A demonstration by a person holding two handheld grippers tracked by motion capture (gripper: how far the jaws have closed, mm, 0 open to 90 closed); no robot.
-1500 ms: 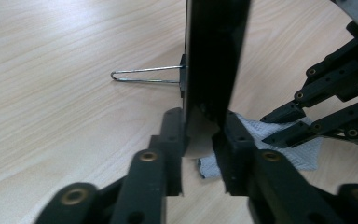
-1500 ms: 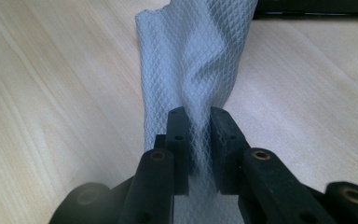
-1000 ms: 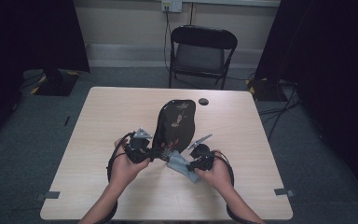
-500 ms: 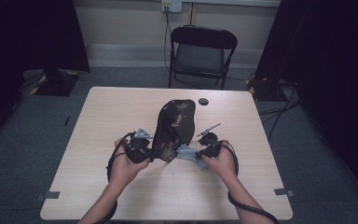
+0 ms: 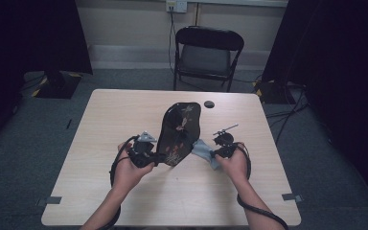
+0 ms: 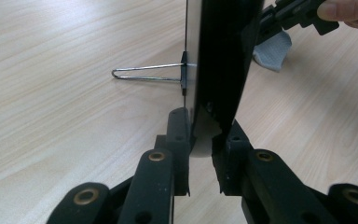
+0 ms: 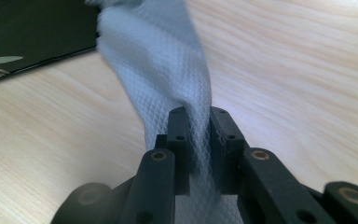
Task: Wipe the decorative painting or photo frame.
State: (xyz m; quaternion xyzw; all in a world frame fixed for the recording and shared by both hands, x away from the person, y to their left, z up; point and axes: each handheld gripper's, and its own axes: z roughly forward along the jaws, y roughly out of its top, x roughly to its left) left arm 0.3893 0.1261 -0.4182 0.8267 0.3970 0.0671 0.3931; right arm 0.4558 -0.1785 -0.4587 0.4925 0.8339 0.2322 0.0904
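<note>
At the near middle of a pale wooden table [image 5: 100, 124], a person seated at its near edge works with a two-jaw gripper in each hand. The left gripper [image 5: 159, 157] has its jaws closed tight on the lower edge of a black lacquered tray [image 5: 179, 132] painted with small flowers, propping the tray on edge and tilted back, so that its glossy face is turned toward the other hand. In the left gripper view, a thin wire stand [image 6: 147, 74] is clipped to the back of the tray and lies flat on the wood. The right gripper [image 5: 213, 152] has its jaws pinched on a pale grey waffle-weave cloth [image 7: 168, 60], which hangs from the jaws toward the tray's lower right edge, seemingly touching it. The pairing suggests wiping: one hand steadies the tray while the other brings the cloth to its surface. A small dark disc [image 5: 209, 104] lies farther back on the table, and a black folding chair [image 5: 206, 57] stands beyond it.
</note>
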